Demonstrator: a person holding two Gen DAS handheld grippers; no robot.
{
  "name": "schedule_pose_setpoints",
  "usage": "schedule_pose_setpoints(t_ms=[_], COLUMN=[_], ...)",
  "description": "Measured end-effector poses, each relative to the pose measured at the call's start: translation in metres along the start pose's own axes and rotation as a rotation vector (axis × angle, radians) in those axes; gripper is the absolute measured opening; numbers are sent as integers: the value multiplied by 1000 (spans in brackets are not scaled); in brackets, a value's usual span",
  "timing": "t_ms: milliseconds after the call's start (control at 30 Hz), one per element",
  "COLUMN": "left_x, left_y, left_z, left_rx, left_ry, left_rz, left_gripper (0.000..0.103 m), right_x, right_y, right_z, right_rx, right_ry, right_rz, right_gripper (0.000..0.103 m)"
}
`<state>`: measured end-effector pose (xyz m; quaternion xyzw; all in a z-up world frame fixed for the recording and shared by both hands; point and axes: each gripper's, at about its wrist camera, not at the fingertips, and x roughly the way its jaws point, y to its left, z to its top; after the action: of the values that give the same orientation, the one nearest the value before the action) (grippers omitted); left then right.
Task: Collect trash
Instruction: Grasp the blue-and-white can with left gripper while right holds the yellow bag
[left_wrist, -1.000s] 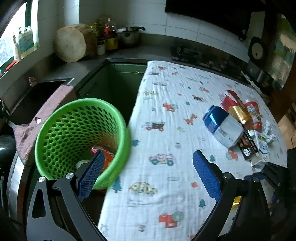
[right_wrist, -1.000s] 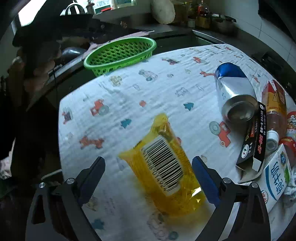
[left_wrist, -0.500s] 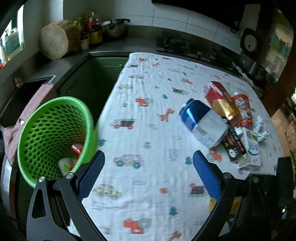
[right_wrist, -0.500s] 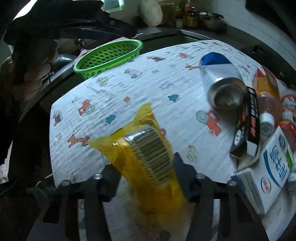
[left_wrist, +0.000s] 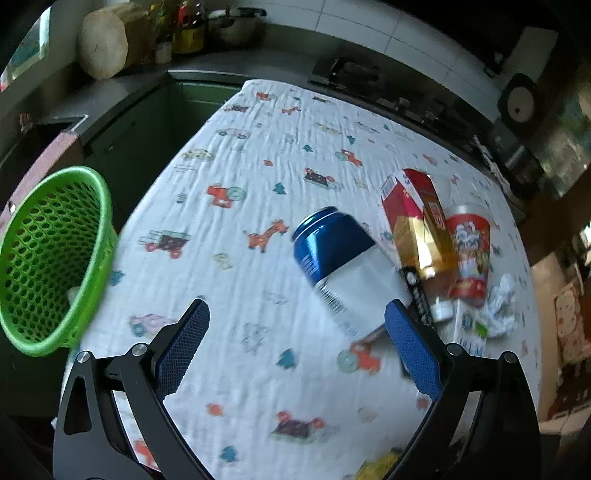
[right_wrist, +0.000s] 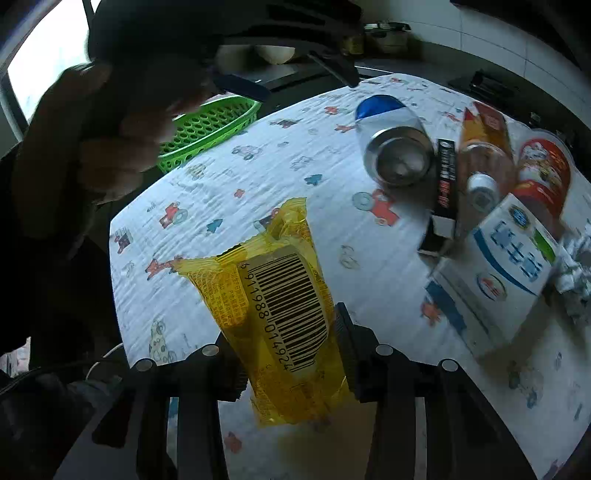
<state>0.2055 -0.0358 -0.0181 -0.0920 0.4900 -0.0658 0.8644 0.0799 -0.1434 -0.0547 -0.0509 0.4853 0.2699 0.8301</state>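
My right gripper (right_wrist: 284, 332) has its jaws closing on a yellow plastic wrapper (right_wrist: 280, 288) with a barcode, and the pads press its sides; the wrapper's top tilts up off the patterned tablecloth (right_wrist: 332, 258). My left gripper (left_wrist: 297, 314) is open and hangs above the cloth with nothing between its fingers. A blue and silver can (left_wrist: 340, 258) lies on its side just ahead of its right finger (left_wrist: 410, 347). The green perforated basket (left_wrist: 99, 206) is at the left beyond the table edge, with some trash in it. In the right wrist view the basket (right_wrist: 210, 122) sits at the far corner.
A pile of trash lies right of the can (right_wrist: 399, 155): a black box (right_wrist: 445, 177), a bottle (right_wrist: 484, 155), a red cup (right_wrist: 543, 166), a white and blue carton (right_wrist: 509, 258) and crumpled paper (right_wrist: 576, 273). A hand (right_wrist: 110, 122) holds the left gripper. A kitchen counter (left_wrist: 122, 92) runs behind.
My right gripper's jaws closed on the yellow wrapper and tipped it up. My left gripper swung from the basket towards the can, so the basket slid to the left edge.
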Motion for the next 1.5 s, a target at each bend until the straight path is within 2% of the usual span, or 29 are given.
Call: schedule_pose_setpoints(t_ms=[467,633,900,1233,1500], left_x=[54,73,93,89,59], left_y=[-28,-27,-26,-23,-9], left_z=[32,33,31,27,16], left_rx=[-142,-182,-227,-198,-127], left_ry=[63,111,166,165,146], left_rz=[50,34,-10,-32,-62], left_gripper=[94,93,81,77,77], right_x=[-18,-18,-17,-17,-21], right_y=[-27,-30,-30,-27,-17], right_z=[-11,-12,-10,-11,-5], right_rx=[31,36,45,56,56], right_ry=[-19,-15,-12,-20,-45], right_rz=[-9,-7,-7,-12,-17], right_gripper=[40,40,40,40,40])
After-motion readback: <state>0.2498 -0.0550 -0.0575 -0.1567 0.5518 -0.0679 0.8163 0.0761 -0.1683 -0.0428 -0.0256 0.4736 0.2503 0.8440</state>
